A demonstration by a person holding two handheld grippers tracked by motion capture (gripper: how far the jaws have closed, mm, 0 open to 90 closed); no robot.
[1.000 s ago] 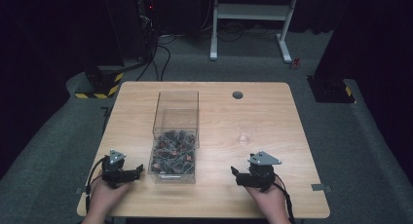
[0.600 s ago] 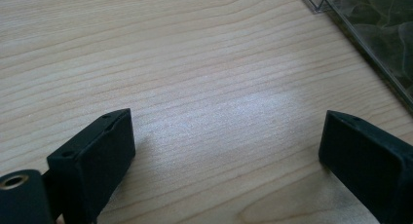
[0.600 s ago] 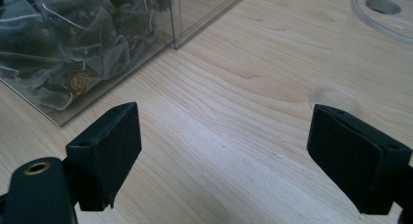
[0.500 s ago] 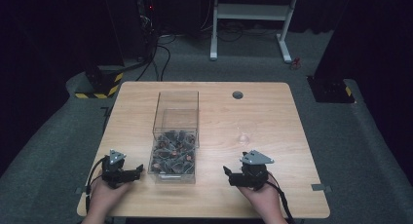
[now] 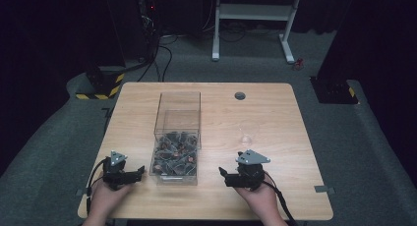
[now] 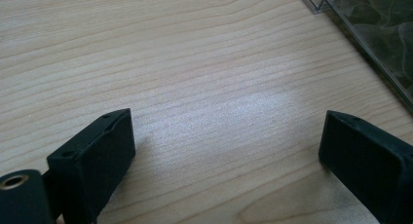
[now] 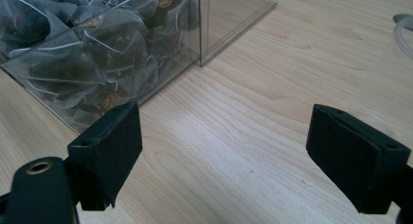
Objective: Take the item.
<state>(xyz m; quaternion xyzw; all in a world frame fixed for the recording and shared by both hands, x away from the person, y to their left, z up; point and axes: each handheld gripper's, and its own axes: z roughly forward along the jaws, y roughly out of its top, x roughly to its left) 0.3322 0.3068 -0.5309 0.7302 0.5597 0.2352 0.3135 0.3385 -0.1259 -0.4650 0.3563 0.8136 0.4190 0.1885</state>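
- Clear plastic box (image 5: 177, 137) sits left of centre on the wooden table (image 5: 275, 137), long side running away from the person, its near half heaped with tea bags (image 7: 92, 53) in see-through sachets.
- Those sachets look light, soft and crinkly, likely slippery film; I'd reckon a pinch on a loose corner or top fold is the way in, gently, since they would crush or slide.
- The box itself looks stiff and thin-walled, and smooth enough to skid if nudged.
- There's a small clear cup (image 5: 247, 136) standing apart to the right of the box, hard to make out, and probably easy to tip.
- Right claw (image 5: 226, 175) rests near the front edge, jaws spread wide with bare table between them, pointing at the box's near corner.
- Left claw (image 5: 139, 172) just beside the box's left wall, jaws also wide apart, holding nothing.
- Against a second ago: the right claw has slid leftward, closer to the box, and turned a little; the left claw and the box have not budged.
- A round grommet (image 5: 240, 95) sits at the far edge.
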